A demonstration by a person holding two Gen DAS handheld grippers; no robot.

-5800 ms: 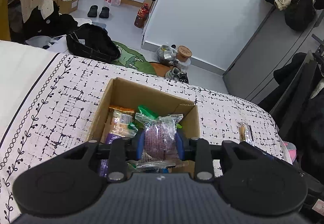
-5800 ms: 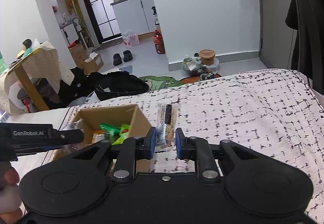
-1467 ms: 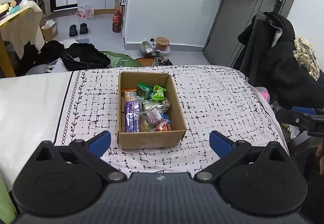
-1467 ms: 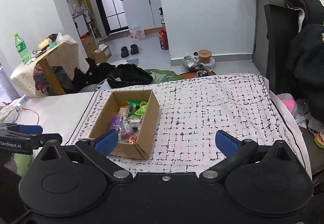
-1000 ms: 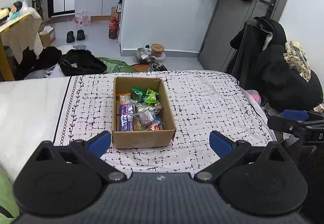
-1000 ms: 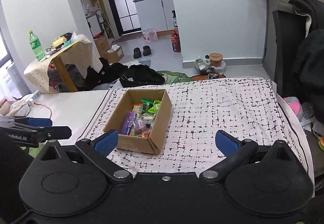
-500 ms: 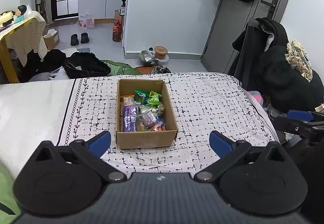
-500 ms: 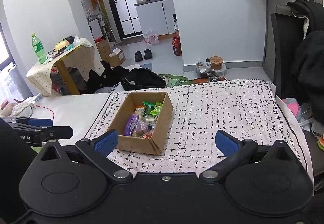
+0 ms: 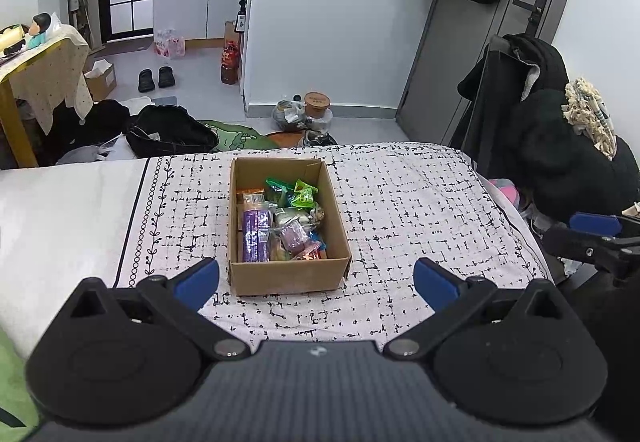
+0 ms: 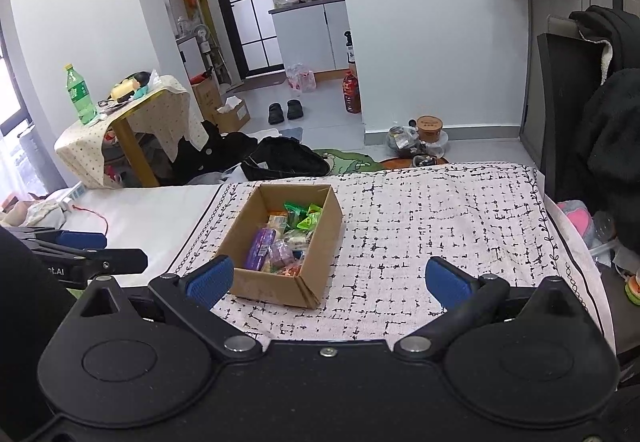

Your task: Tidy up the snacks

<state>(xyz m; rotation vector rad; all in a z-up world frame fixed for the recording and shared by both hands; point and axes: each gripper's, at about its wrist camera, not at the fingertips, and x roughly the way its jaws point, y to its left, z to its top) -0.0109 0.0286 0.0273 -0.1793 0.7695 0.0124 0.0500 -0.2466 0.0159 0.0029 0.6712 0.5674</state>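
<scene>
Left gripper (image 9: 316,278): blue-padded fingers (image 9: 198,282) spread wide, nothing between them, touching nothing; held above the near edge of the bed (image 9: 400,210), which wears a white cover with a black broken-grid print. Right gripper (image 10: 330,280): fingers (image 10: 210,278) likewise spread wide and empty, hanging over the same near edge.

Cardboard box (image 9: 288,276): open-topped, brown, rectangular, resting flat on the patterned cover; in the left wrist view it sits ahead of the fingers and between their tips, slightly toward the left finger, well clear of both; in the right wrist view the box (image 10: 276,288) lies ahead and to the left, its near corner just beyond the left fingertip in the frame, no contact visible.

Snacks (image 9: 280,222) fill the box: a purple wrapper along the left side, green packets toward the far end, clear and pinkish wrappers in the middle, something orange-red at the near right corner; labels too small to read.

Cover around the box carries nothing else in view.
</scene>
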